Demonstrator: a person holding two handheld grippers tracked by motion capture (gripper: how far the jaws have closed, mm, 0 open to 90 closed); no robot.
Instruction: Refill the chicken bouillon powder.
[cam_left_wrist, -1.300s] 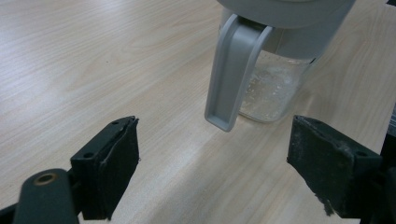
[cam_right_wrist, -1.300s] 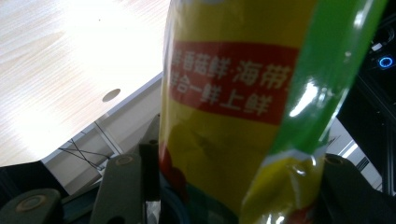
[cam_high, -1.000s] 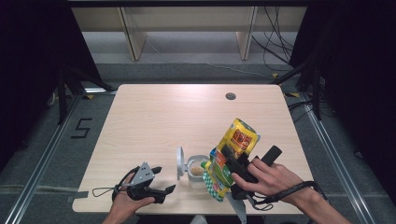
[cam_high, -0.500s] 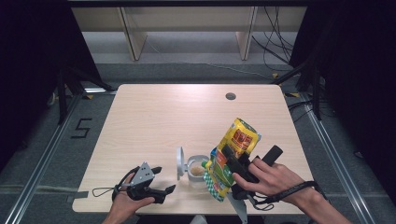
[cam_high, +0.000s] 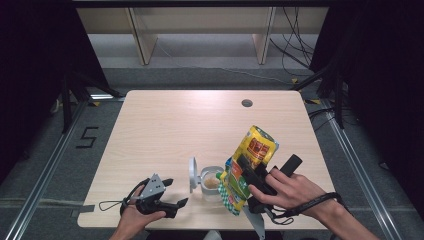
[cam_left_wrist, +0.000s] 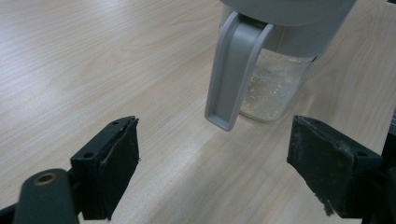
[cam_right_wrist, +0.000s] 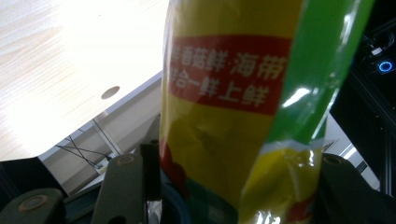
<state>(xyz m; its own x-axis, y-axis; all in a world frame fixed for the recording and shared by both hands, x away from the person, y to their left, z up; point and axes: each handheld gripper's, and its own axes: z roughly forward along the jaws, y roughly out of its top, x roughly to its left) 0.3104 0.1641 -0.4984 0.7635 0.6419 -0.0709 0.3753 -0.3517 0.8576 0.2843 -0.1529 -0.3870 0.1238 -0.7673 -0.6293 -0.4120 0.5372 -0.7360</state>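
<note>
Over the clear glass jar (cam_high: 212, 182) with its grey flip lid (cam_high: 192, 174) up, I am tilting a yellow-green plastic snack bag (cam_high: 248, 162), clamped in my right gripper (cam_high: 252, 176); left of the jar, my left gripper (cam_high: 172, 196) is resting, jaws apart.

Yellow plastic snack bag (cam_high: 251, 162): red label block with white characters, green side stripe, green-and-white checker at its lower end. Clear glass jar (cam_left_wrist: 275, 88): pale beige powder inside, grey plastic collar, light grey flip lid (cam_high: 192, 174). Pale wooden tabletop (cam_high: 175, 130): light birch grain, one dark round hole (cam_high: 247, 103). Both grippers black; left gripper (cam_high: 170, 195) has a grey triangular plate, right gripper (cam_high: 247, 172) has black jaws. Grey floor (cam_high: 45, 150) with a black "5" marking (cam_high: 86, 137).
</note>
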